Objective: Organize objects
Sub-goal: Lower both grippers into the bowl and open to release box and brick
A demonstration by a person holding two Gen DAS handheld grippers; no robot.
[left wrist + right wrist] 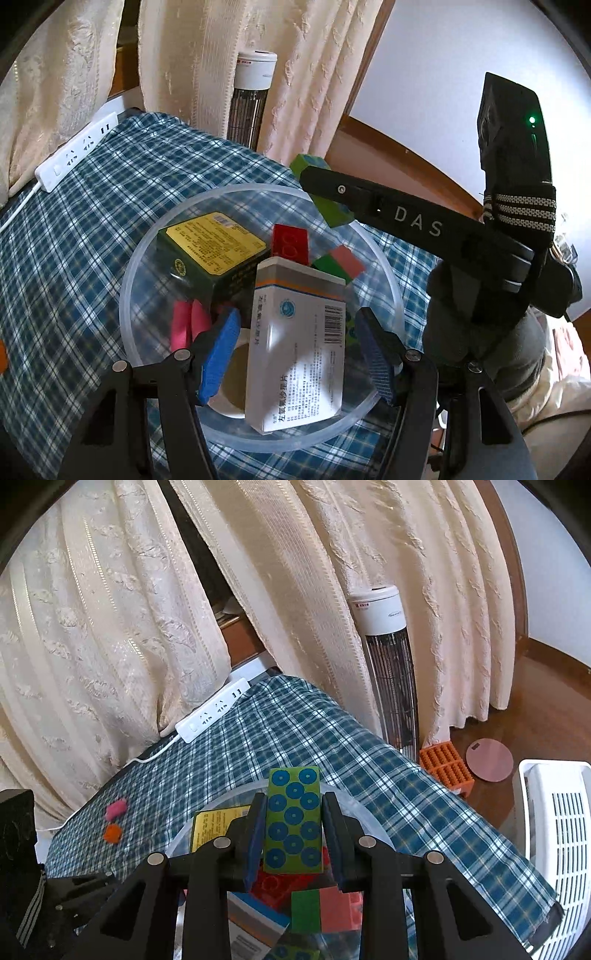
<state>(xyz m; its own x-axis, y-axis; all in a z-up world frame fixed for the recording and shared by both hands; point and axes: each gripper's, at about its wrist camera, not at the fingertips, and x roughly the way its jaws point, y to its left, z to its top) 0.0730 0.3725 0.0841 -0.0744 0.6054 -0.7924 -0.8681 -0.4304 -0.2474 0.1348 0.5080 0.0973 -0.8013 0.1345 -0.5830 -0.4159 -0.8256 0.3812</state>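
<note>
The green block [294,821], dotted with blue circles, stood with its long axis running away from the right wrist camera, its far end pointing toward the curtain [110,609]. The right claw [294,834] pinched it by its long sides, pads pressed flat against them, and held it above the clear bowl [127,280], over the bowl's far rim. In the left wrist view that claw reached in from the right, angled downward, with a gloved hand [476,317] behind it.

The left claw [295,354] pointed steeply down into the bowl, its blue pads partly spread to either side of a white medicine box [299,354] that leaned lengthwise toward the camera; whether the pads touched it was unclear. Inside the bowl also lay a dark green box [212,251], a red block [290,243] and a green-and-pink block [340,264]. The bowl rested on the plaid-covered counter [74,240].
</note>
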